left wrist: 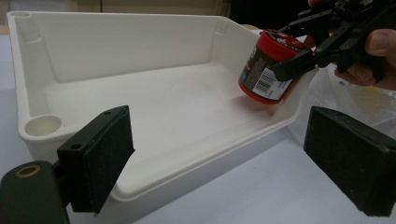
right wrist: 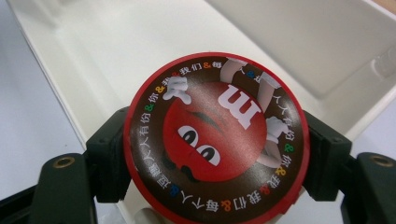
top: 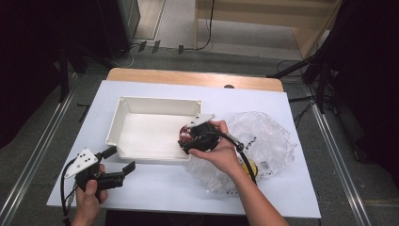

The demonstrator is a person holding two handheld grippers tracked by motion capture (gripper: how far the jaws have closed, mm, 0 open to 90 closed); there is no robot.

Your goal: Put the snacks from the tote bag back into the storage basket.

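Nearest, at the lower left of the high view, the left tool (top: pixel 121 160) sits low over the white desk (top: pixel 155 188) in the person's left hand (top: pixel 87 200), its black jaws spread wide with nothing between them. In the left gripper view those two jaws rise from the bottom corners, far apart, with the bare desk and the near rim of the white tray (left wrist: pixel 154 186) between them.

Further in, at the centre of the high view, the right hand (top: pixel 221 150) holds the right tool (top: pixel 186 139) at the right end of the tray (top: pixel 141 134). This tool is clamped on a red candy tub (top: pixel 185 136). The right gripper view looks straight onto the tub's round lid (right wrist: pixel 215 140), which carries a red cartoon face and a ring of small print; one black pad presses each side of the tub, left and right of the lid. In the left gripper view, at the upper right, the tub (left wrist: pixel 266 70) is tilted, its barcode label facing the camera, and hangs over the tray's far right corner, just above the floor of the tray; whether it touches the wall I cannot tell.

Right of the hand lies a crumpled clear plastic bag (top: pixel 263 136) on the desk, with something yellow (top: pixel 251 167) showing through it beside the forearm.
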